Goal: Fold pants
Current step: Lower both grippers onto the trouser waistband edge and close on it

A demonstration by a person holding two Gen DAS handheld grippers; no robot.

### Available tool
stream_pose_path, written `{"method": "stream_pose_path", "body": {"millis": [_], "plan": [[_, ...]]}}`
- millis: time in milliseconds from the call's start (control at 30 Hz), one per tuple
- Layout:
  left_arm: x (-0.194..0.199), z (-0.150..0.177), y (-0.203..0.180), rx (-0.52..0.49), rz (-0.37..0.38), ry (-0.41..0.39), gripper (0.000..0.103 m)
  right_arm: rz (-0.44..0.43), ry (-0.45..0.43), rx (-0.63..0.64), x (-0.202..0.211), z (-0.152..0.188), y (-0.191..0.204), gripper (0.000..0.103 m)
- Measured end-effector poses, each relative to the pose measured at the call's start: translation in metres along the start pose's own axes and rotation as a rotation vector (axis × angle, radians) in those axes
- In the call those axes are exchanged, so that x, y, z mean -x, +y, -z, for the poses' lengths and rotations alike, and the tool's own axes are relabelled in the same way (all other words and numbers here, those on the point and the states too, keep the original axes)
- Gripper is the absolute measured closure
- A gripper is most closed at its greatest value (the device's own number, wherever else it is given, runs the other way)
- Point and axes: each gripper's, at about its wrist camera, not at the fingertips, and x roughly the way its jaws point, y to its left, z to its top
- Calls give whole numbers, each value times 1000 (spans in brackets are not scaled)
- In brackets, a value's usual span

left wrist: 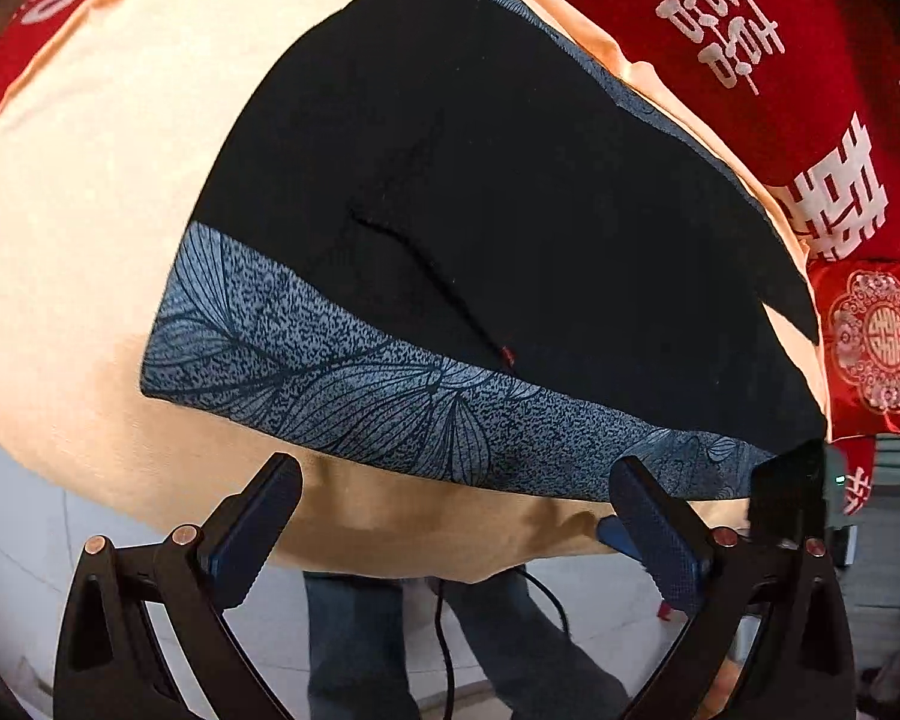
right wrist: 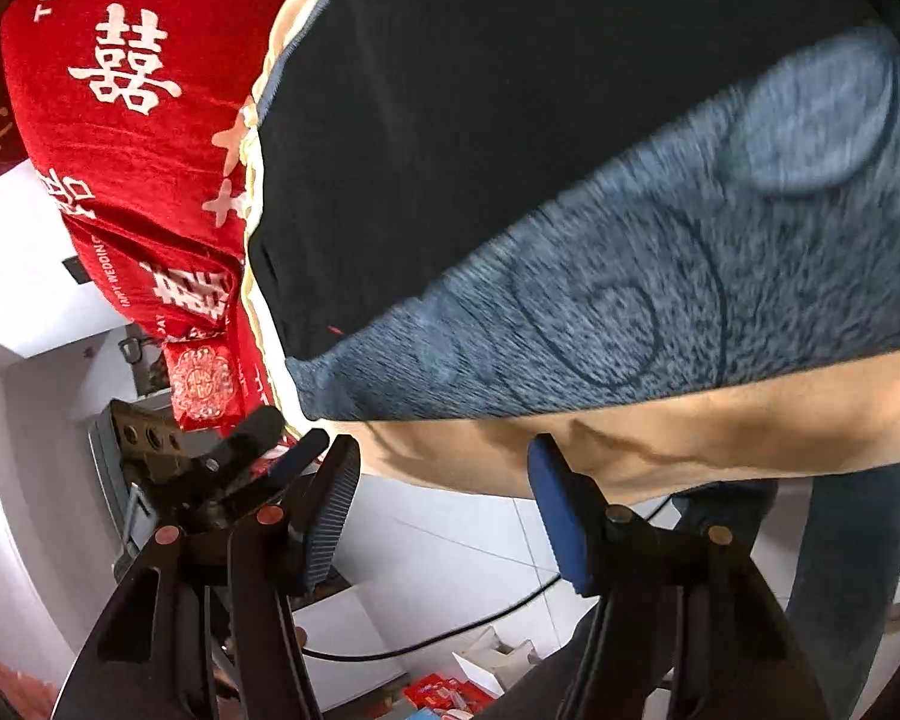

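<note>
The black pants [left wrist: 510, 192] lie flat on a peach cloth-covered surface [left wrist: 78, 210], with a wide blue leaf-patterned band [left wrist: 342, 384] along the near edge. In the right wrist view the pants [right wrist: 510, 90] and the blue band [right wrist: 660, 288] fill the upper frame. My left gripper [left wrist: 456, 486] is open and empty just in front of the band. My right gripper [right wrist: 444, 456] is open and empty at the band's near edge; its tip shows in the left wrist view [left wrist: 786, 480].
A red quilt with white characters [left wrist: 780, 60] lies behind the pants; it also shows in the right wrist view [right wrist: 132, 138]. A small red embroidered cushion [left wrist: 876, 342] sits at the right. Below are a white tiled floor [right wrist: 450, 558], a cable and the person's legs [left wrist: 360, 648].
</note>
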Motion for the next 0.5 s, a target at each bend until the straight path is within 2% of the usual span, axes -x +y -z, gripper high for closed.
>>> {"method": "stream_pose_path", "body": {"millis": [167,300,433,500], "plan": [[-8,2,1,-1,36,18,0,-107,-75,-22,0,-10,-13,40],[-17,5,0,-1,45,45,0,-205,-83,-79,-5,-19,-21,40],[-18,10,4,57,105,53,0,-339,-115,-52,12,-21,2,40],[-18,7,8,118,158,47,0,-363,-114,-25,19,-24,16,40]]}}
